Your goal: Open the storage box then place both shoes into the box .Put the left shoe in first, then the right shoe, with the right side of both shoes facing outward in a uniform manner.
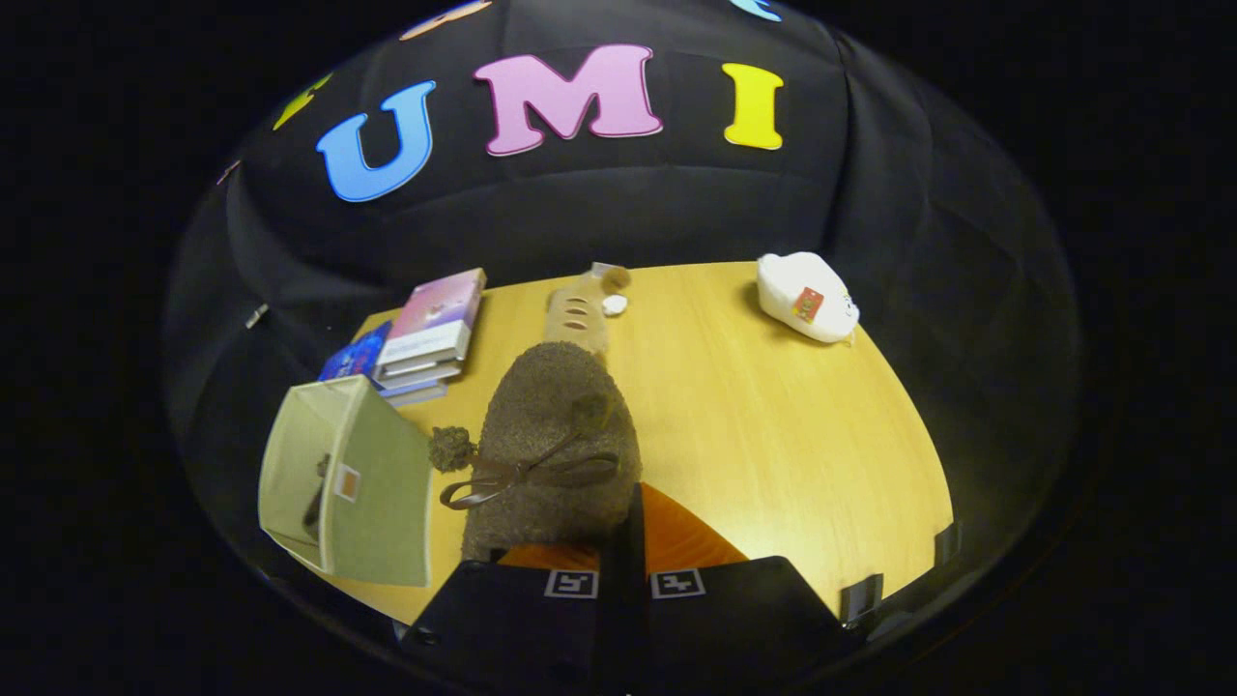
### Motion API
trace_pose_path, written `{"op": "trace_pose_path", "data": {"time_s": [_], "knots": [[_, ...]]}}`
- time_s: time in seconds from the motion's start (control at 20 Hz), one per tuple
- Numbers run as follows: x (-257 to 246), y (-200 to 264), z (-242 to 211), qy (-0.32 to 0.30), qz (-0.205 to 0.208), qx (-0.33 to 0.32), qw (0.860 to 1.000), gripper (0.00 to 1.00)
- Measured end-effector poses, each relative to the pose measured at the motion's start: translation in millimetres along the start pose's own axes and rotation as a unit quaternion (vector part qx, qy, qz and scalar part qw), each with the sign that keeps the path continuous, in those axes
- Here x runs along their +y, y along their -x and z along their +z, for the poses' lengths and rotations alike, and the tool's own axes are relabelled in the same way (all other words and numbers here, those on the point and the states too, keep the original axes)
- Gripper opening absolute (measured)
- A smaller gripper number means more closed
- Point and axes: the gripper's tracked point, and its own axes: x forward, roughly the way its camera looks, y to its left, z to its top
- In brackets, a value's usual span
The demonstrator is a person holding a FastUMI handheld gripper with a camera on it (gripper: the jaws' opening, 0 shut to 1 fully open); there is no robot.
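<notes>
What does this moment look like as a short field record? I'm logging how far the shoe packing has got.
gripper: fingers closed together on the rim of the brown fuzzy shoe, lifted over the table
shoe detail: ribbon bow and pom-pom on top
storage box: green storage box beside the shoe, open, tipped on its side, something dark inside
other items: stack of books beyond the box; tan wooden piece; white plush toy
stage: shoe held, not yet in the box
</notes>
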Motion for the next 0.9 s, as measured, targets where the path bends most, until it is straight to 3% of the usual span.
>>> {"op": "trace_pose_path", "data": {"time_s": [0.3, 0.5, 0.65, 0.9], "knots": [[152, 8, 18, -0.038, 0.085, 0.032, 0.995, 0.05], [230, -4, 9, -0.022, 0.105, 0.050, 0.993, 0.05], [262, -22, -13, -0.001, 0.086, 0.071, 0.994, 0.05], [266, -60, -63, 0.045, 0.014, 0.118, 0.992, 0.05]]}}
